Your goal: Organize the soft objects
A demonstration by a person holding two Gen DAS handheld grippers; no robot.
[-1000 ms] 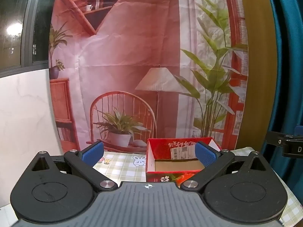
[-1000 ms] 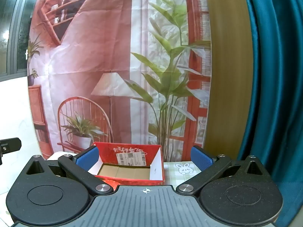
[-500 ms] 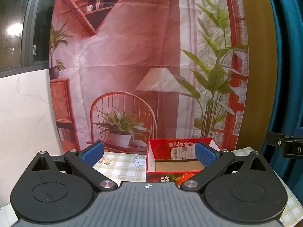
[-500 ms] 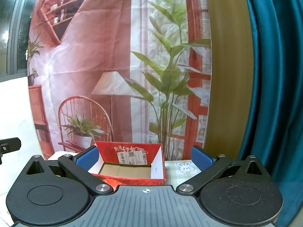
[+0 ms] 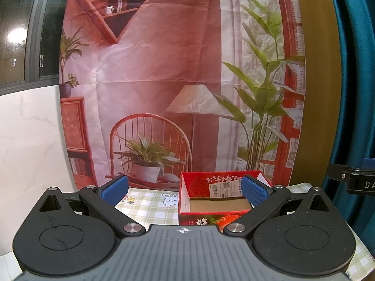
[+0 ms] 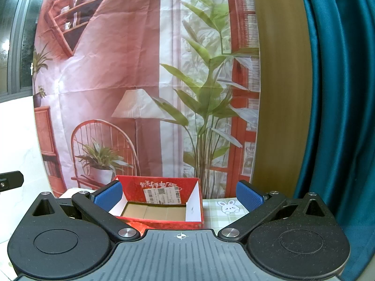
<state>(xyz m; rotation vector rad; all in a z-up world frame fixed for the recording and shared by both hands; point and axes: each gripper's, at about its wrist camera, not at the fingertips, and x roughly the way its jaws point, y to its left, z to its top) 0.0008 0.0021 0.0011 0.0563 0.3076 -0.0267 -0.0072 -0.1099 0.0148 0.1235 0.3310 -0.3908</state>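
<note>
Above the checked cloth (image 5: 150,205), both tongs (image 5: 185,189) (image 6: 179,195) gape level, facing the red box (image 6: 161,201).

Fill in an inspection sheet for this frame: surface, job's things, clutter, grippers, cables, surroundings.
Surface: checked tablecloth with rabbit prints.
Job's things: red box open, cardboard floor bare as far as visible; no soft objects in view.
Clutter: nothing seen.
Grippers: left gripper and right gripper both with jaws wide open, holding nothing.
Cables: nothing seen.
Surroundings: printed backdrop, teal curtain, white wall, dark window.
</note>
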